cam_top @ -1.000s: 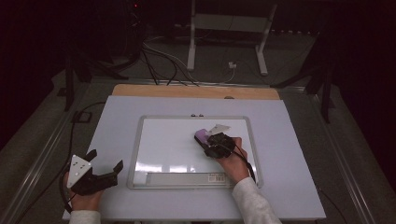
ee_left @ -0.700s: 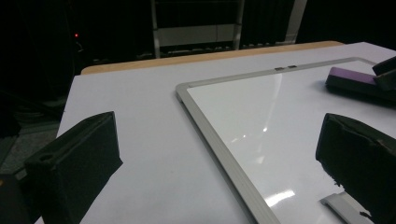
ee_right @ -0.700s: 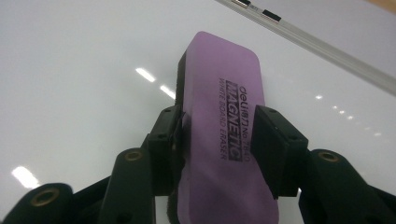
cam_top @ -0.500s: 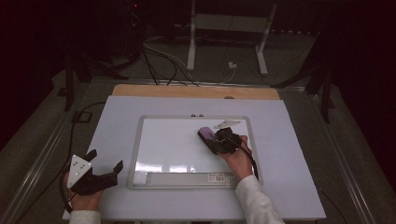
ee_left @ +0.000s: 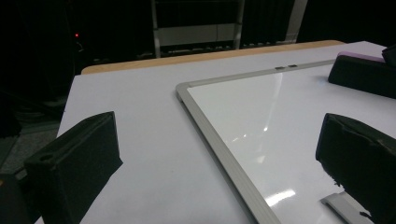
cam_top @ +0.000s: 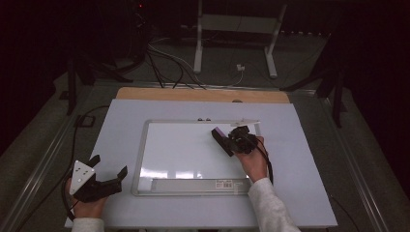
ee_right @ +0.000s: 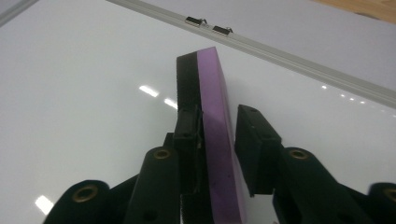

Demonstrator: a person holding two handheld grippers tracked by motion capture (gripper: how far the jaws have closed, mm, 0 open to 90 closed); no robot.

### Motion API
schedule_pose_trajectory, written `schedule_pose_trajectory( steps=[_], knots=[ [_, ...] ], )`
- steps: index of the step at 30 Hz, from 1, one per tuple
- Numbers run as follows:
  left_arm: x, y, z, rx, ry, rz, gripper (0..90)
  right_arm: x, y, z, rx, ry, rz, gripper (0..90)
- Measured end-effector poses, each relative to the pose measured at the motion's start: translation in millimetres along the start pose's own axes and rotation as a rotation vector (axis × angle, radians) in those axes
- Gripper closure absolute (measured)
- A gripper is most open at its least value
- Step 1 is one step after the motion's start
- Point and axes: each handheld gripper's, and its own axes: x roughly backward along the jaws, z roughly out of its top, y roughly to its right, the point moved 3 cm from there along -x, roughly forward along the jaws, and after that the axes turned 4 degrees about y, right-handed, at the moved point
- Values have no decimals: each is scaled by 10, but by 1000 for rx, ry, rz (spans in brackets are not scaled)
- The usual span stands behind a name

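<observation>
Purple foam backed with black felt forms the eraser (ee_right: 210, 135), which stands on its long edge between the jaws of my right gripper (ee_right: 219, 140). In the right gripper view the left jaw lies against the black felt face; the right jaw sits just beside the purple face, and I cannot tell whether it touches. The jaws are nearly together around the eraser.

My right hand (cam_top: 252, 162) reaches forward from the near edge of the desk (cam_top: 121, 121), forearm angled slightly inward, and holds the gripper low over the whiteboard (cam_top: 183, 150). The eraser (cam_top: 221, 140) rests on the board surface near its far right corner, pointing toward the far edge, where two small clips (ee_right: 208, 25) sit on the aluminium frame.

My left hand (cam_top: 86, 205) rests at the near left corner of the desk, well apart from the eraser. My left gripper (cam_top: 104, 176) points toward the left edge of the whiteboard frame, its jaws spread wide with nothing between them.
</observation>
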Motion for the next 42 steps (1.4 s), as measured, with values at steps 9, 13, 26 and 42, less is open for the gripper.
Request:
schedule_pose_trajectory(
  steps=[9, 13, 26, 42],
  knots=[
    [12, -3, 5, -3, 2, 1, 7, -135, -85, -39, 57, -42, -29, 498],
    [1, -4, -2, 1, 0, 0, 7, -174, -65, -47, 72, -44, -44, 498],
    [2, 0, 2, -3, 1, 0, 7, -240, -77, -28, 76, -53, -54, 629],
    [0, -3, 0, 1, 1, 1, 7, -208, -80, -54, 13, -45, -70, 637]
  ],
)
